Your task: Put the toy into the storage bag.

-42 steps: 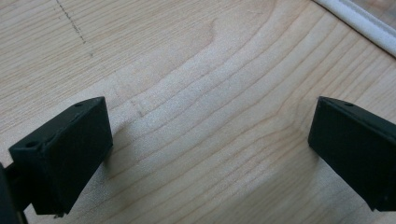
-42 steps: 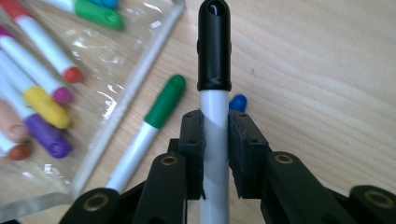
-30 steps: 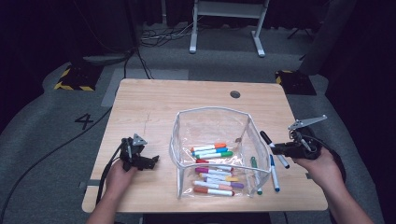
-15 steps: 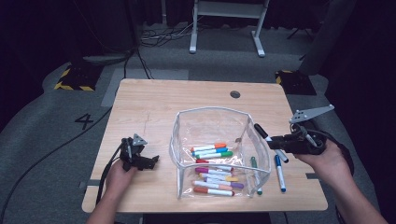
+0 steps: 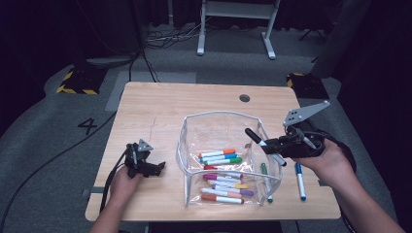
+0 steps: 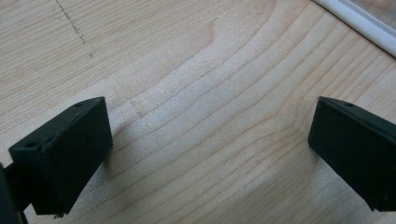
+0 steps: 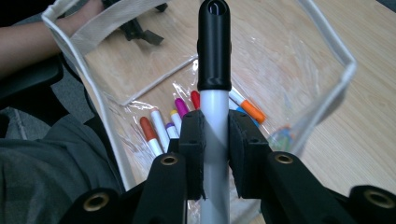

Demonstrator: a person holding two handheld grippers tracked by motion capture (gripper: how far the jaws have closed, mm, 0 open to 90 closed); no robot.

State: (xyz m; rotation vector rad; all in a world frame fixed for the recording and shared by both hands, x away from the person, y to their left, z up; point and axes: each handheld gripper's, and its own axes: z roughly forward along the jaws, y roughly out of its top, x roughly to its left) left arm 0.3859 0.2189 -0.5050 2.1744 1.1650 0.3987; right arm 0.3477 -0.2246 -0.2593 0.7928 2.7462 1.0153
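A clear plastic pouch [image 5: 218,114] with a white rim stands open mid-table and holds several coloured markers [image 5: 221,156]. My right gripper [image 5: 272,144] is shut on a white marker with a black cap [image 5: 255,137], held in the air over the pouch's right edge with the cap pointing left. In the right gripper view the pads [image 7: 192,140] clamp the white barrel, and the black-capped marker [image 7: 214,56] points over the pouch [image 7: 93,25]. My left gripper [image 5: 156,168] rests open on the wood left of the pouch, with bare table between its jaws [image 6: 210,140].
A green marker [image 5: 265,170] and a blue marker [image 5: 300,182] lie loose on the table [image 5: 160,111] right of the pouch. A round cable hole [image 5: 244,98] sits near the far edge. The table's right edge is close to my right hand.
My right gripper has risen and moved left with the black-capped marker, from beside the loose markers to above the pouch's right rim. The left gripper has stayed put.
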